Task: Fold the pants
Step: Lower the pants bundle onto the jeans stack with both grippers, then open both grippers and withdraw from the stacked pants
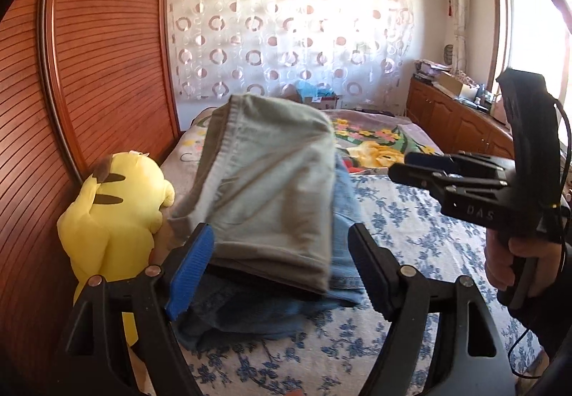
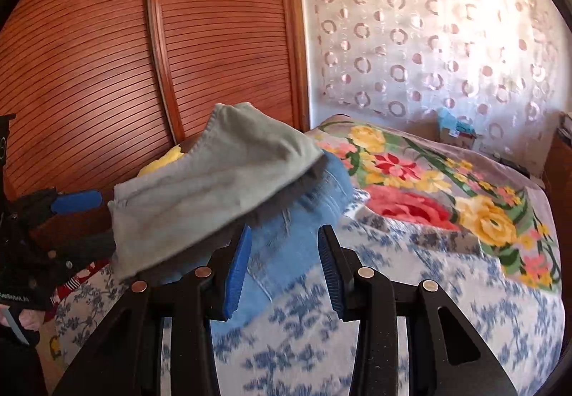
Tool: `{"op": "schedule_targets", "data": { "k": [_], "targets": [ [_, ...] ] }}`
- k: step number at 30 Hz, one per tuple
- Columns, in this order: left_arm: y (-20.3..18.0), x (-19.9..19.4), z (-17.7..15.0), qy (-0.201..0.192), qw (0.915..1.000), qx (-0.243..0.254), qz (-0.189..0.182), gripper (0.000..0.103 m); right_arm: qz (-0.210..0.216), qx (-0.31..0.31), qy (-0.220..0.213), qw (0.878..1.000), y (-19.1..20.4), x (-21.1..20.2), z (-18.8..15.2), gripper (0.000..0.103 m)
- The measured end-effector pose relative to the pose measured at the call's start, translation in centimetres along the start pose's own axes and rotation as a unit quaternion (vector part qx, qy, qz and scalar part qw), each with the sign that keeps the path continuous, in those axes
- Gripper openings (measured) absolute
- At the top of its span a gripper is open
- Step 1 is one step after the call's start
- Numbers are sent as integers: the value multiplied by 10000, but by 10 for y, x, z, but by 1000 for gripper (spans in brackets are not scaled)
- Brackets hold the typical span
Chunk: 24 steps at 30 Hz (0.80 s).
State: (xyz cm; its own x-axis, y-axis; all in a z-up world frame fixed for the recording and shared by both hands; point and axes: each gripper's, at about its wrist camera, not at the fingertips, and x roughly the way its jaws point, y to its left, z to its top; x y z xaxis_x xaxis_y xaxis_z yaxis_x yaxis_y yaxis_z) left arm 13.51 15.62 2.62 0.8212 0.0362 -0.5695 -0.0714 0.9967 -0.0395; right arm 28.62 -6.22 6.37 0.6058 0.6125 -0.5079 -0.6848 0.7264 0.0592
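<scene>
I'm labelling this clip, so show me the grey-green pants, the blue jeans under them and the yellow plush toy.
grey-green pants [image 1: 271, 188]: left wrist view, middle of the top fold.
blue jeans [image 2: 286, 246]: right wrist view, denim showing below the pants.
yellow plush toy [image 1: 118, 213]: left wrist view, its back.

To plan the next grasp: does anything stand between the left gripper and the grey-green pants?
Nothing visible does. The grey-green pants lie right before the open left gripper, atop blue jeans; the yellow plush toy sits beside them.

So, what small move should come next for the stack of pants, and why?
Probably draw both grippers back: the grey-green pants already lie folded on the blue jeans, and the left gripper and right gripper both stand open, holding nothing.
</scene>
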Motion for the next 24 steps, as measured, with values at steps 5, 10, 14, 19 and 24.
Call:
{"op": "schedule_targets", "data": {
  "k": [5,10,14,19,24],
  "targets": [
    [-21,-1,-6,21,9997,115,-200,78,-260,203,-30,9995,2,-28,-19,40],
    [-51,5,-16,80,9985,281,-465,78,-631,336,-41,9974,2,-60,-43,47],
    [-72,2,-21,-20,9976,415,-560,79,-942,496,-147,9942,4,-90,-60,61],
    [-96,-4,-21,-34,9952,483,-848,82,-1182,730,-357,9897,6,-128,-82,84],
    [-122,-17,-23,-130,9923,601,-1075,84,-1445,884,-539,9841,14,-163,-104,96]
  ]
}}
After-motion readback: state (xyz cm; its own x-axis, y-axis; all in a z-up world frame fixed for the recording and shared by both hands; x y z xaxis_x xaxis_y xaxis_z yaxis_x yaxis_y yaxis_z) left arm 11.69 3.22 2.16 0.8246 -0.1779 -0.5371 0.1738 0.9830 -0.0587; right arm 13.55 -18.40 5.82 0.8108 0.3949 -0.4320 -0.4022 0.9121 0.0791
